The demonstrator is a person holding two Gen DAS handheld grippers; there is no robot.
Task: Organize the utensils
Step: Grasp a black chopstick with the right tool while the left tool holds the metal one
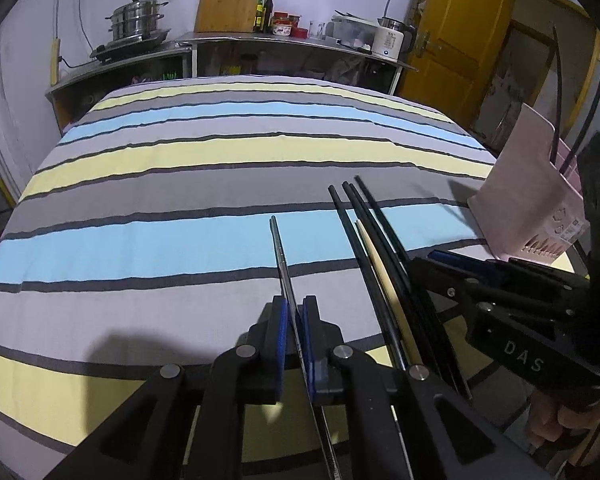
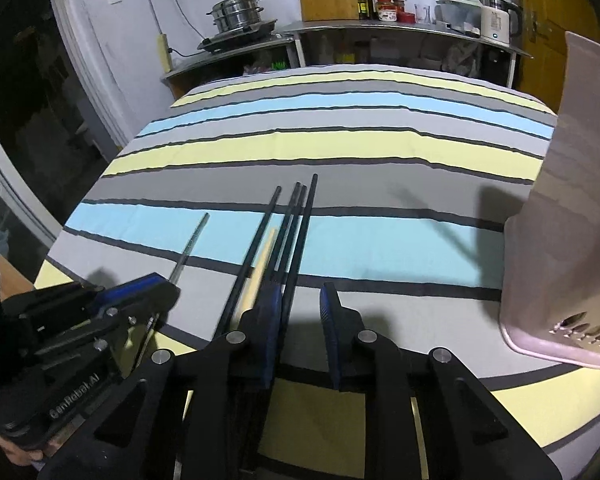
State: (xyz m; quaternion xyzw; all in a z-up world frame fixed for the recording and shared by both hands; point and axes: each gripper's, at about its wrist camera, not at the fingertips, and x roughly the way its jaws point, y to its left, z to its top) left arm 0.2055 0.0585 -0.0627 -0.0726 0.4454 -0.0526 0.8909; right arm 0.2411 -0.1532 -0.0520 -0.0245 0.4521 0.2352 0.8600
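My left gripper (image 1: 295,322) is shut on a thin metal chopstick (image 1: 281,256) that points forward over the striped cloth; it also shows in the right wrist view (image 2: 190,246). Several black chopsticks (image 1: 374,240) and one pale wooden chopstick (image 1: 380,268) lie side by side to its right. My right gripper (image 2: 302,310) is open, with its left finger against the black chopsticks (image 2: 296,224) and the wooden chopstick (image 2: 260,264) just left of it. A pink utensil holder (image 2: 568,216) stands at the right, with two black chopsticks (image 1: 568,120) in it.
The striped cloth (image 1: 180,168) covers the table. Behind it stands a metal counter (image 1: 284,42) with a steamer pot (image 1: 138,20), cutting board, bottles and a kettle (image 1: 392,38). A yellow door (image 1: 456,32) is at the back right.
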